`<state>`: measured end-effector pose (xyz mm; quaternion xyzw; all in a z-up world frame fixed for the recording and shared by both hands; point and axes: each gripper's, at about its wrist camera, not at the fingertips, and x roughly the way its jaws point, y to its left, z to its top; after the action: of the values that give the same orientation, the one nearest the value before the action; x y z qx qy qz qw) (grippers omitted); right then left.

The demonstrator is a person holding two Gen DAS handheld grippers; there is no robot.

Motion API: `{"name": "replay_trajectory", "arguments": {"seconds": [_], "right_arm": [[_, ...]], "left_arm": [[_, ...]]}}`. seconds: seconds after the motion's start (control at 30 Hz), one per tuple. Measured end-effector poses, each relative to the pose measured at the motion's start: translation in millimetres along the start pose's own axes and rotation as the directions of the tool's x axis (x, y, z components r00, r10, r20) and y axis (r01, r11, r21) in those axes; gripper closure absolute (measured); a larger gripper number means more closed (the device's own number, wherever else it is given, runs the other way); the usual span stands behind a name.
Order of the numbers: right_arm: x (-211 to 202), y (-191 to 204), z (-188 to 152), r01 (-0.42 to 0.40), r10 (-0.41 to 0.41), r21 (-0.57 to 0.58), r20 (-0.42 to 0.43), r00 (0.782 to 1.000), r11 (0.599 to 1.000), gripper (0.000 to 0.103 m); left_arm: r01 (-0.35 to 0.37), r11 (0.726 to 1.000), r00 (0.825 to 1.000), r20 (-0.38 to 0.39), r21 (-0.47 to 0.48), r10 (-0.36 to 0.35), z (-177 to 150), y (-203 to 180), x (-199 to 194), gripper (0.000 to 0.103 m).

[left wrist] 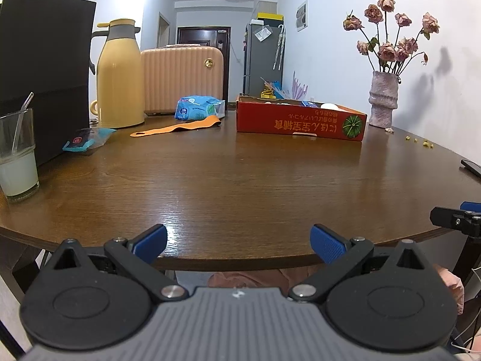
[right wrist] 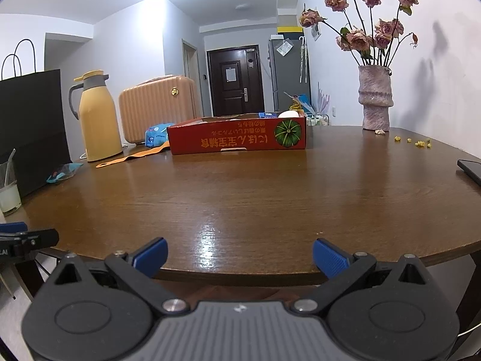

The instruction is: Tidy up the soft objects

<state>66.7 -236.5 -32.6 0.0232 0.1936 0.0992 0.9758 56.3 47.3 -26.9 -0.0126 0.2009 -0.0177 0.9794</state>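
Note:
A red cardboard box (left wrist: 300,121) (right wrist: 237,138) stands at the far side of the round wooden table (left wrist: 240,180) (right wrist: 255,186), with white and blue items showing over its rim. A blue tissue pack (left wrist: 198,108) (right wrist: 156,134) and an orange strap (left wrist: 177,126) (right wrist: 132,158) lie left of the box. A small blue-and-black packet (left wrist: 85,140) (right wrist: 61,174) lies further left. My left gripper (left wrist: 239,243) and right gripper (right wrist: 240,257) are both open and empty at the table's near edge, far from these objects.
A yellow thermos (left wrist: 120,75) (right wrist: 97,117), a peach suitcase (left wrist: 183,78), a black paper bag (left wrist: 42,69) and a glass with a straw (left wrist: 18,156) stand at the left. A vase of dried roses (left wrist: 384,99) (right wrist: 375,99) stands at the back right. A phone (right wrist: 470,171) lies at the right edge.

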Motion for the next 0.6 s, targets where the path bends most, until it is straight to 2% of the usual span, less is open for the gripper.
{"name": "replay_trajectory", "arguments": {"seconds": [0.6], "right_arm": [[-1.7, -1.4, 1.8, 0.004, -0.004, 0.002, 0.014, 1.0, 1.0, 0.0]], "left_arm": [[-0.001, 1.0, 1.0, 0.018, 0.002, 0.001, 1.3, -1.1, -4.5, 0.0]]}}
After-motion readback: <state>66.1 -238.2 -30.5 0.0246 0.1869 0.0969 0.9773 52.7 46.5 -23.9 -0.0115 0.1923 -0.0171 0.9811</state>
